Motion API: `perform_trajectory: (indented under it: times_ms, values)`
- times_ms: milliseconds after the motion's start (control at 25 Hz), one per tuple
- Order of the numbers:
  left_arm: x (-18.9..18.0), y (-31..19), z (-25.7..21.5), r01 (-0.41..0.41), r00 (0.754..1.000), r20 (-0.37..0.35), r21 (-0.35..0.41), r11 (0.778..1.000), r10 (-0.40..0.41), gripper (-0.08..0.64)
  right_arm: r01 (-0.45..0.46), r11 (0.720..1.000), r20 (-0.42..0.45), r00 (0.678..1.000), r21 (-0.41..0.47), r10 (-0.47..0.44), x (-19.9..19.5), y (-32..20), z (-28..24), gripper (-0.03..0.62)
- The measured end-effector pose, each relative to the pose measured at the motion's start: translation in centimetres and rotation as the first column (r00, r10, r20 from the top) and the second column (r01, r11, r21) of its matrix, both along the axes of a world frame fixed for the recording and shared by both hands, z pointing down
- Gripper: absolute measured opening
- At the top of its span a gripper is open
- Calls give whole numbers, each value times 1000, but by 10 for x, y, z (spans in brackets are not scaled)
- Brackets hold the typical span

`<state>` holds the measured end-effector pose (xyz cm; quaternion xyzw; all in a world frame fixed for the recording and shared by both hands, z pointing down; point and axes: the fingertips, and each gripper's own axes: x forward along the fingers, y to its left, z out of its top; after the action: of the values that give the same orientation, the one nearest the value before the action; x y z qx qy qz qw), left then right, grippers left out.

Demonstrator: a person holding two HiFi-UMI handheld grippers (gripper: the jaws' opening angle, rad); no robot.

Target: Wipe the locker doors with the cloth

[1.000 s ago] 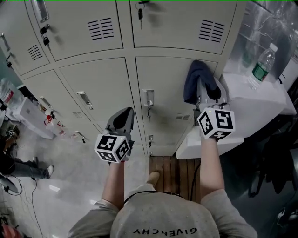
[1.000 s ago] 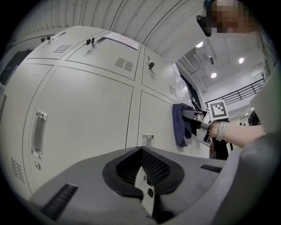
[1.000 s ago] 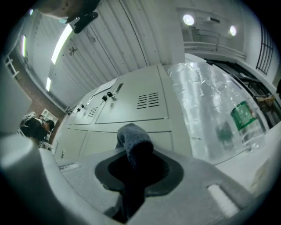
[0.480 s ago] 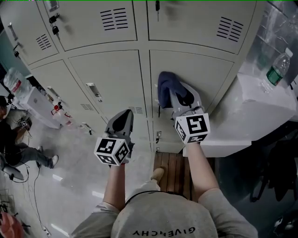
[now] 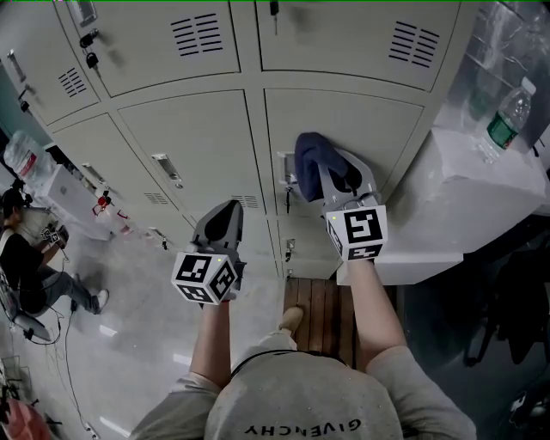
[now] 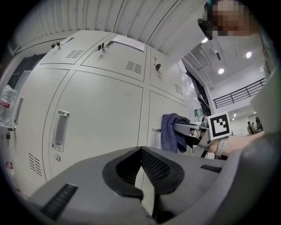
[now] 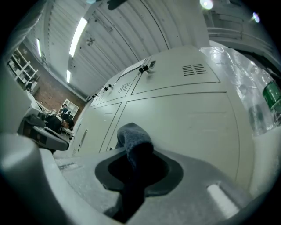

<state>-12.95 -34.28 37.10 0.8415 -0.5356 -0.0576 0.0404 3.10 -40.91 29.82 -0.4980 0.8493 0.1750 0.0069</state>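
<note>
A dark blue cloth (image 5: 309, 163) is bunched against the left edge of a cream locker door (image 5: 361, 129) in the middle row, beside its latch (image 5: 284, 172). My right gripper (image 5: 337, 172) is shut on that cloth; in the right gripper view the cloth (image 7: 134, 149) fills the space between the jaws and hangs down. My left gripper (image 5: 230, 209) is lower and to the left, shut and empty, pointing at the neighbouring door (image 5: 198, 137). The left gripper view shows its jaws closed (image 6: 141, 151), with the cloth (image 6: 171, 132) and right gripper (image 6: 193, 129) off to the right.
A water bottle (image 5: 507, 116) stands on a white counter (image 5: 481, 189) to the right of the lockers. A wooden step (image 5: 322, 314) lies at the locker base. A person (image 5: 26, 249) sits on the floor at far left. Keys (image 5: 273, 10) hang in an upper door.
My right gripper has carried the cloth leftward across the door, from its right side to its left edge, and hardly moved in the last half second. The left gripper stayed put.
</note>
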Motion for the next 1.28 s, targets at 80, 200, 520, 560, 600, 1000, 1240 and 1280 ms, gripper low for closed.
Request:
perform_trajectory:
  times_ms: [80, 200, 520, 560, 600, 1000, 1240, 1280]
  values:
    - [7, -1, 1, -13, 1000, 1, -4, 1000, 13, -2, -24, 1000, -3, 1000, 2, 24, 14, 0, 1, 54]
    - [15, -4, 2, -30, 1000, 2, -7, 1000, 30, -2, -59, 998, 1, 998, 3, 59, 35, 0, 2, 55]
    - [36, -10, 2, -74, 997, 10, -10, 997, 74, -2, -155, 988, 12, 988, 1, 155, 85, 1, 5, 55]
    - [39, -11, 2, -79, 997, 11, -10, 997, 79, -2, -168, 986, 17, 986, -1, 168, 91, 0, 6, 55]
    - [41, -12, 2, -84, 996, 12, -10, 996, 84, -2, -181, 984, 23, 983, -4, 181, 98, 0, 6, 55]
    - [57, -19, 0, -121, 992, 21, -10, 993, 121, -2, -263, 965, 32, 964, -18, 263, 142, 1, 11, 55]
    - [55, -19, 1, -122, 992, 25, -13, 992, 123, -2, -301, 954, 62, 952, -16, 301, 156, 2, 13, 55]
    - [54, -18, 2, -122, 992, 25, -15, 992, 122, -2, -303, 953, 79, 950, -13, 303, 157, 3, 13, 57]
